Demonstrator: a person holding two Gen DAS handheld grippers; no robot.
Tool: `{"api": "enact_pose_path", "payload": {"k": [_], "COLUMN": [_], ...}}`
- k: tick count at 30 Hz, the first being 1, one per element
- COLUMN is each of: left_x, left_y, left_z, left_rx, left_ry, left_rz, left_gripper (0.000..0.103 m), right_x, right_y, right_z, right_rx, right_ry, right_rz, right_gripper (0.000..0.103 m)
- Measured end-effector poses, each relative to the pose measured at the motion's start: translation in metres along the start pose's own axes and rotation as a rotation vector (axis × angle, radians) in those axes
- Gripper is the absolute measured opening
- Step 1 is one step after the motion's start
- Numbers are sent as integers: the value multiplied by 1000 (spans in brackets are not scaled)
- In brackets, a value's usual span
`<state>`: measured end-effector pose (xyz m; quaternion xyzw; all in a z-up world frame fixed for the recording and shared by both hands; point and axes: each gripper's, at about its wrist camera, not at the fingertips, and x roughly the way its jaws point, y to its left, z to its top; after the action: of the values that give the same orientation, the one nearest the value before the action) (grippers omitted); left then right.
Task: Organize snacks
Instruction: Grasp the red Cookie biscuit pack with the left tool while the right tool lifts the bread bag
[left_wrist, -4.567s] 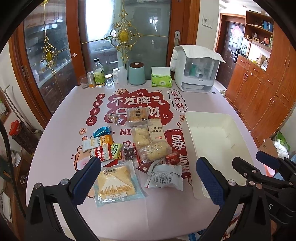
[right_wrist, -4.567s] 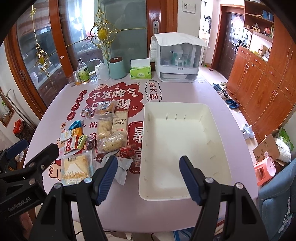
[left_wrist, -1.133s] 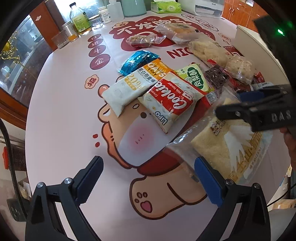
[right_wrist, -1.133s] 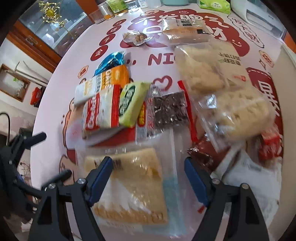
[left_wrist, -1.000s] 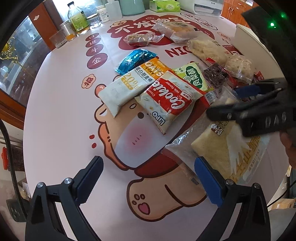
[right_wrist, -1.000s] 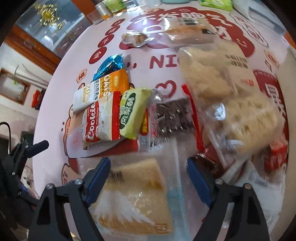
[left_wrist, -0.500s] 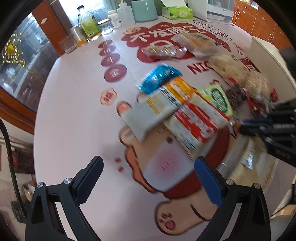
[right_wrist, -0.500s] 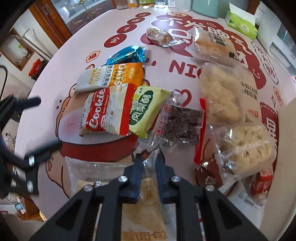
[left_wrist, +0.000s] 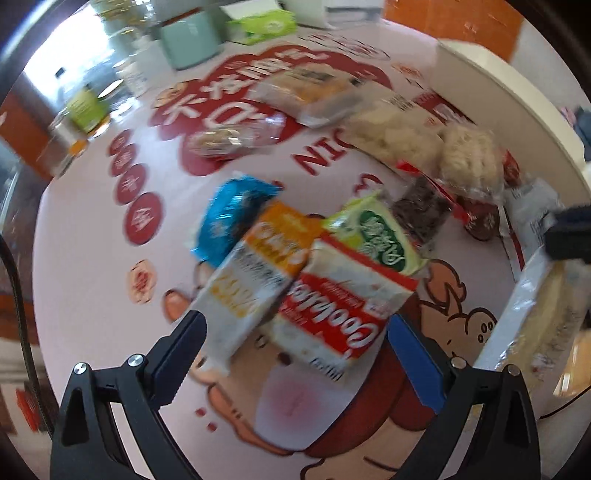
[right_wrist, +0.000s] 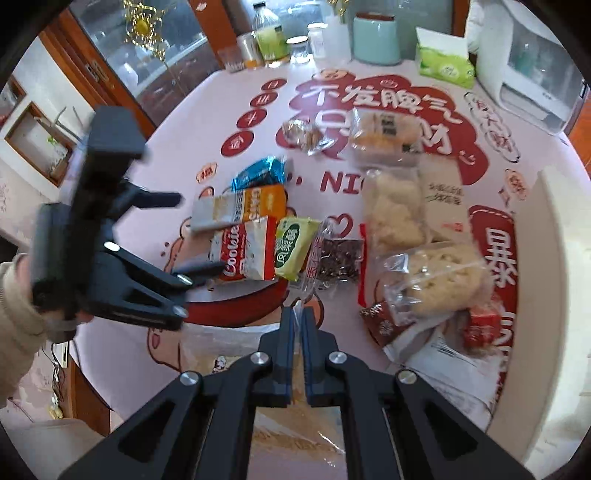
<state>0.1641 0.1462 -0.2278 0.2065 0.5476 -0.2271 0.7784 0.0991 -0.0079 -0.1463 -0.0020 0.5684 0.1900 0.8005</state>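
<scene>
left wrist view, left gripper: the left gripper (left_wrist: 291, 354) is spread wide and holds nothing; a second ago it hung over bare counter (left_wrist: 85, 295) by the cartoon print, now the cookie packet (left_wrist: 343, 302) and the oats packet (left_wrist: 255, 280) lie right between its fingers.
left wrist view, bread: the bagged bread slice (left_wrist: 546, 317) is at the right edge, tilted up off the counter, with a blue pad of the right gripper (left_wrist: 569, 236) on its top seam; a second ago it lay flat there.
left wrist view, bin: only the rim of the white storage bin (left_wrist: 517, 92) shows, far right; the frame is motion-blurred.
right wrist view, right gripper: the right gripper (right_wrist: 297, 317) is pressed together on the clear top edge of the bagged bread slice (right_wrist: 236, 343); a second ago its fingers were spread to either side of the bag.
right wrist view, left gripper: the left gripper (right_wrist: 192, 236) reaches toward the cookie packet (right_wrist: 247, 251), not touching it.
right wrist view, other snacks: green packet (right_wrist: 293, 247), dark chocolate bag (right_wrist: 338, 262) and puffed rice bags (right_wrist: 436, 280) lie on the counter (right_wrist: 177, 122).
meaning: first snack looks secured; it probably goes to the white storage bin (right_wrist: 561, 258) at right, not yet reached.
</scene>
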Motion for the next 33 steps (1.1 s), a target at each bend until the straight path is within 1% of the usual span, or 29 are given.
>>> {"api": "enact_pose_path", "payload": {"k": [1,2,4,5,8,12,13,14,15,16,17,18,19,24,26,29,33], "left_x": [3,7,14,16,20,26,24,23,21,19,18,15,13,-13,-28,-53,-94], "left_y": [-2,-4,-5,-6,-12,-26,-29,-30,-32,-34,-32,-27,-24,-14,-12,-14,-37], "left_z": [2,5,9,11,14,15,15,15,16,16,17,17,18,10,7,8,22], "left_rx": [6,5,1,-3,29,97,102,101,107,111,92,45,13,-102,-138,-167,-169], "left_ry": [8,20,39,43,40,44,36,30,20,17,31,42,44,6,-19,-54,-130], "left_rz": [-16,-42,-76,-73,-31,65,65,68,89,101,63,8,-18,-89,-110,-115,-116], "left_gripper": [97,92,87,87,87,88,82,72,61,46,46,46,46,45,45,45,45], "right_x": [-7,-6,-11,-14,-23,-38,-42,-45,-47,-50,-53,-57,-59,-75,-83,-94,-116], "right_y": [0,0,-2,-4,-13,-18,-19,-19,-20,-22,-23,-24,-24,-27,-28,-33,-40], "right_z": [-1,2,0,-2,-7,-14,-15,-17,-17,-19,-20,-21,-22,-27,-30,-34,-38], "right_rx": [4,6,12,18,50,71,72,73,76,78,81,84,85,86,84,86,86], "right_ry": [-6,-8,-15,-18,-30,-57,-63,-69,-73,-79,-86,-95,-102,-145,-162,-187,-232], "right_rz": [-6,-14,-31,-37,-46,-47,-50,-53,-53,-54,-55,-54,-55,-48,-43,-30,-23], "right_gripper": [4,4,4,4,4,4,4,4,4,4,4,4,4,4,4,4,4]}}
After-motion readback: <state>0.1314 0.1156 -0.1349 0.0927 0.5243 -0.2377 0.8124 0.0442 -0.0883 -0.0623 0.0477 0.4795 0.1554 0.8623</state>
